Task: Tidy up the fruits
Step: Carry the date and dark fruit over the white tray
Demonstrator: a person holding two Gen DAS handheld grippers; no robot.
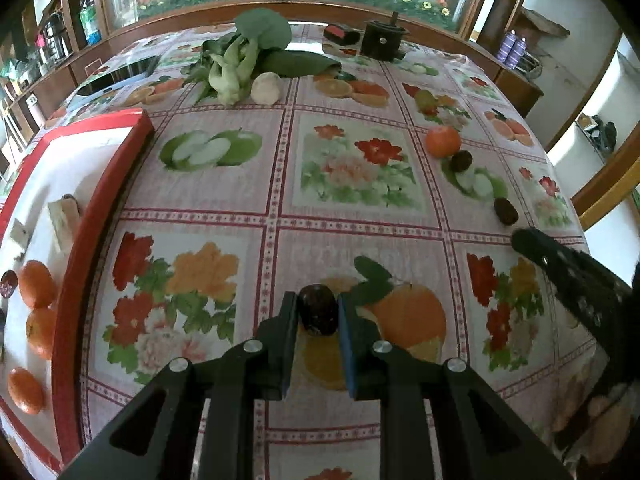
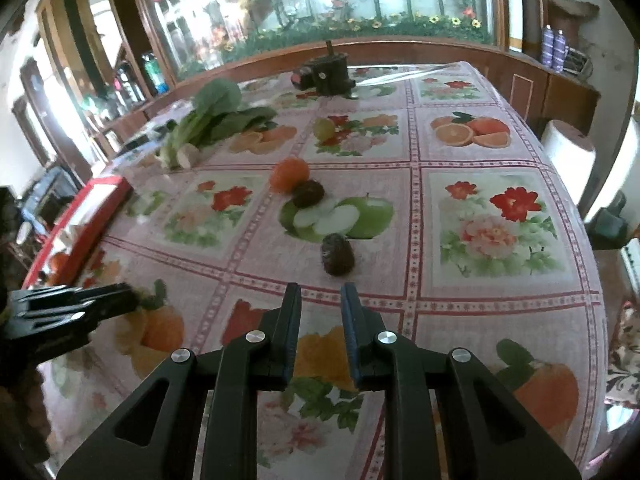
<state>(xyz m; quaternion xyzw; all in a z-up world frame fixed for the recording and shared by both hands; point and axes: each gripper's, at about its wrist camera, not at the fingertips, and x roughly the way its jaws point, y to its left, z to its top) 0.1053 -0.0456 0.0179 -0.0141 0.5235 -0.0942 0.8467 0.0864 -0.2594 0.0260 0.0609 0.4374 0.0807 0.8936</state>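
My left gripper (image 1: 318, 312) is shut on a dark red date (image 1: 318, 314), held just above the flowered tablecloth. A red-rimmed white tray (image 1: 80, 248) lies to its left with three oranges (image 1: 36, 284) and a date (image 1: 9, 283) in it. On the cloth lie an orange (image 1: 443, 141) and two more dates (image 1: 461, 161) (image 1: 505, 211). My right gripper (image 2: 320, 300) is open and empty, a little short of the nearer date (image 2: 338, 254). Beyond it lie the other date (image 2: 308, 194) and the orange (image 2: 289, 175). The left gripper also shows in the right wrist view (image 2: 120, 296).
Leafy greens (image 1: 240, 60) and a pale round vegetable (image 1: 266, 88) lie at the table's far side. A black box (image 1: 382, 40) and a small red-and-black object (image 1: 341, 34) stand at the far edge. Pale blocks (image 1: 64, 216) lie in the tray. The right gripper's arm (image 1: 576, 276) is at the right.
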